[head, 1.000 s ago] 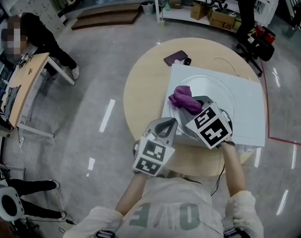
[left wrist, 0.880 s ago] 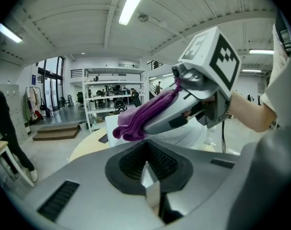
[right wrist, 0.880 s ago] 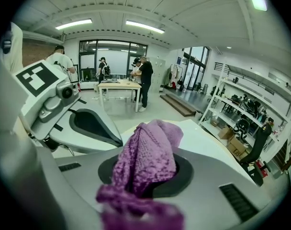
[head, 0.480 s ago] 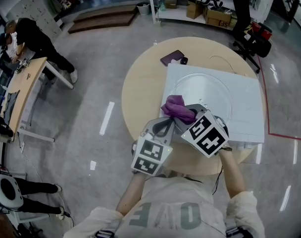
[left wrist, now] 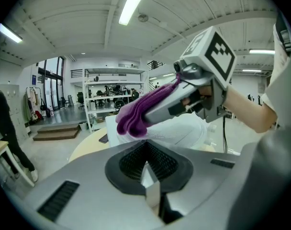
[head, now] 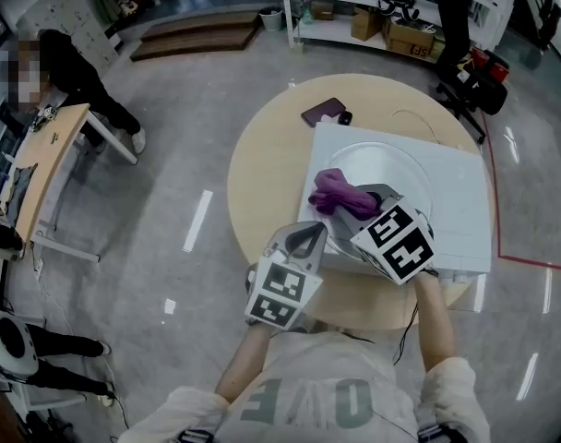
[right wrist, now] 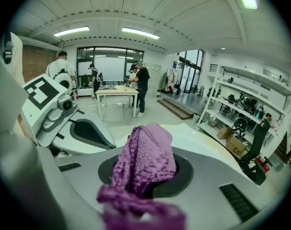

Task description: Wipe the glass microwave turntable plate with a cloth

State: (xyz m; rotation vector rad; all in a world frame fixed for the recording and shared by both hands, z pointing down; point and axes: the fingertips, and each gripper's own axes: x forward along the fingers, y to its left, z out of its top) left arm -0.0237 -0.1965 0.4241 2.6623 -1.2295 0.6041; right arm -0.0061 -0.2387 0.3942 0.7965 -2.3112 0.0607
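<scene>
Right gripper point(head: 358, 202) swept purple cloth point(head: 339, 189) back inward across plate point(head: 396, 160).

The head view looks steeply down from above the person, wide enough to take in the whole round table point(head: 262, 173), the glass turntable plate point(head: 396, 160) and both grippers. The left gripper view sits low behind the left gripper point(left wrist: 150, 186), facing across the plate toward shelving, with the right gripper point(left wrist: 152, 110) close ahead. The right gripper view faces across the table toward desks where people stand, with shelving at its right edge and the purple cloth point(right wrist: 145, 162) almost against its lens. All three views share the cloth.
</scene>
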